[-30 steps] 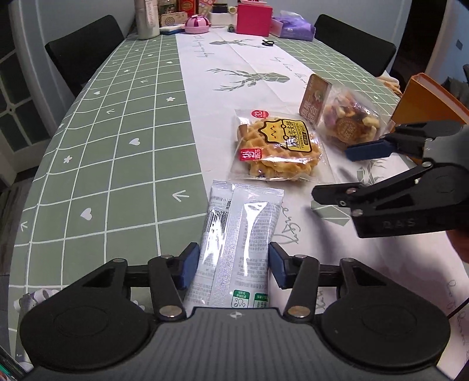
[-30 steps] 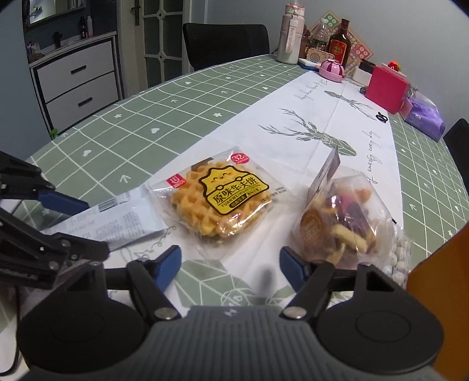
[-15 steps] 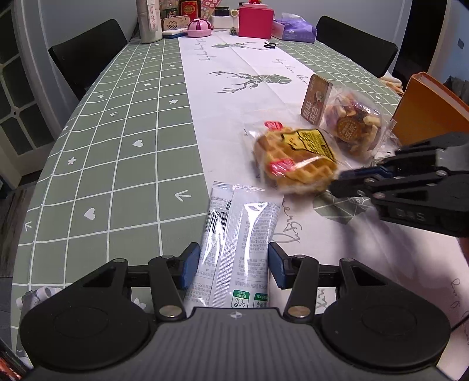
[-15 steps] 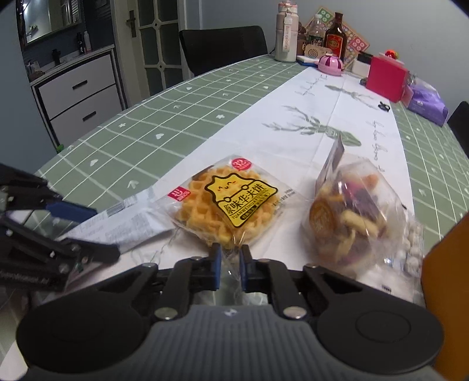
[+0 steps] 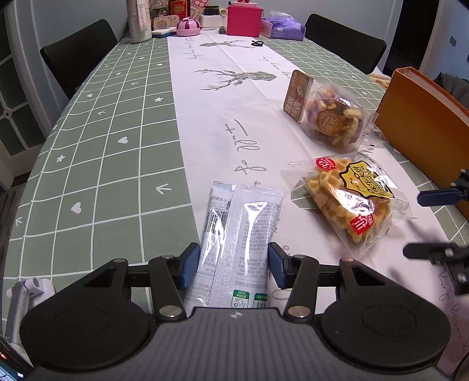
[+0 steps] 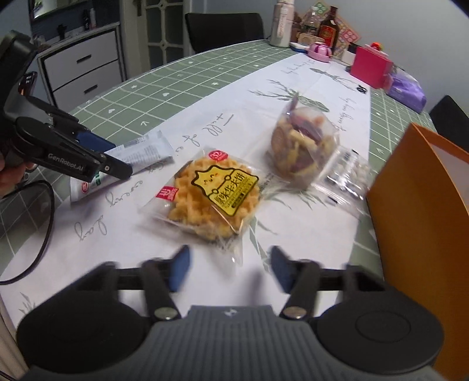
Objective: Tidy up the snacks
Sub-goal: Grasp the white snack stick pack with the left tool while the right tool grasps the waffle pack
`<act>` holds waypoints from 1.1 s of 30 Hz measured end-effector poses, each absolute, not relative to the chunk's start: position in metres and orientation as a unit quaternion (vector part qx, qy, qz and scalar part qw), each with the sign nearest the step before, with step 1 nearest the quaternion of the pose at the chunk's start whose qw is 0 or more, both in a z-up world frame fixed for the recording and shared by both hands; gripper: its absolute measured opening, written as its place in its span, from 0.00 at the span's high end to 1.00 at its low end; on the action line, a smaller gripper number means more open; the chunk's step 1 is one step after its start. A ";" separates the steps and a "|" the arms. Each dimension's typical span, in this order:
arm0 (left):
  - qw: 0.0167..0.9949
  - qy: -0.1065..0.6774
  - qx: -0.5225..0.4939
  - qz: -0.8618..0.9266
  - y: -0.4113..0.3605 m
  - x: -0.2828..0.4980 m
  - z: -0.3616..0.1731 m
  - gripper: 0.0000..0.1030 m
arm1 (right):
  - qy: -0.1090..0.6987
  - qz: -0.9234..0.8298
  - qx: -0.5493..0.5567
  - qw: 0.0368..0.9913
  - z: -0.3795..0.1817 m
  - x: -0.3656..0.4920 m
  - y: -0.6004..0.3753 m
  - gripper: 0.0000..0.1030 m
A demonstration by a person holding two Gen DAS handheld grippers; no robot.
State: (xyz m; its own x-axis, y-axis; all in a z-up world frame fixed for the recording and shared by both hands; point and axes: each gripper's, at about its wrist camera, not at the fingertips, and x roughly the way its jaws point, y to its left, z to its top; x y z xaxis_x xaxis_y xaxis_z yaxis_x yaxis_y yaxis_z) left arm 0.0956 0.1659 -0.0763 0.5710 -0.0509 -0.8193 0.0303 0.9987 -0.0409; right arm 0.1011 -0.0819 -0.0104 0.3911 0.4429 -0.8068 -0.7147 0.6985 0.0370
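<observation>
My left gripper (image 5: 233, 263) is shut on a white sachet pack (image 5: 237, 234), its blue pads against the pack's long edges near the table's front. In the right wrist view the same gripper (image 6: 108, 158) grips that pack (image 6: 137, 152) at the left. A clear waffle pack with a yellow label (image 6: 214, 196) lies on the white runner, its near corner just ahead of my right gripper (image 6: 231, 268). That gripper's jaws are opening and touch nothing. From the left wrist view, the waffle pack (image 5: 346, 199) sits left of the right gripper (image 5: 431, 224). Behind it stands a bag of mixed snacks (image 5: 331, 117).
An orange box (image 6: 425, 234) stands at the table's right edge, with a small clear packet of white sweets (image 6: 346, 175) beside it. A pink box (image 5: 244, 16), bottles and a purple pack crowd the far end. Black chairs (image 5: 76, 55) flank the table. A black cable (image 6: 44, 234) loops at front left.
The right gripper, shut on the waffle pack's edge half a second ago, dragged it nearer and toward the orange box, then opened and drew back. The left gripper kept still with its pack.
</observation>
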 end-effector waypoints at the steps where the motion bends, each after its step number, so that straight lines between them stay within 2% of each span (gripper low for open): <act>1: 0.886 0.463 -0.011 -0.022 0.166 0.096 -0.077 0.44 | 0.423 0.350 -0.151 0.822 -0.010 0.098 -0.082 0.26; 2: 0.886 0.462 -0.010 -0.022 0.165 0.096 -0.077 0.44 | 0.420 0.342 -0.140 0.829 -0.009 0.096 -0.080 0.15; 4: 0.887 0.462 -0.011 -0.018 0.166 0.097 -0.077 0.44 | 0.408 0.329 -0.114 0.844 -0.007 0.096 -0.071 0.06; 10: 0.888 0.460 -0.008 -0.012 0.169 0.096 -0.077 0.44 | 0.417 0.280 -0.037 0.864 -0.006 0.117 -0.038 0.06; 14: 0.889 0.458 0.002 -0.015 0.167 0.096 -0.078 0.43 | 0.437 0.243 -0.044 0.865 -0.015 0.129 -0.017 0.06; 18: 0.892 0.451 0.013 -0.022 0.166 0.095 -0.081 0.35 | 0.449 0.233 -0.052 0.861 -0.027 0.131 -0.011 0.08; 20: 0.894 0.448 0.017 -0.023 0.165 0.095 -0.082 0.31 | 0.451 0.232 -0.054 0.860 -0.030 0.131 -0.011 0.14; 24: 0.894 0.447 0.022 -0.029 0.163 0.096 -0.083 0.22 | 0.452 0.233 -0.061 0.859 -0.038 0.129 -0.012 0.21; 29: 0.893 0.448 0.021 -0.029 0.163 0.096 -0.083 0.22 | 0.443 0.242 -0.079 0.859 -0.038 0.123 -0.015 0.25; 33: 0.895 0.444 0.020 -0.033 0.161 0.094 -0.083 0.33 | 0.443 0.246 -0.076 0.859 -0.036 0.120 -0.023 0.27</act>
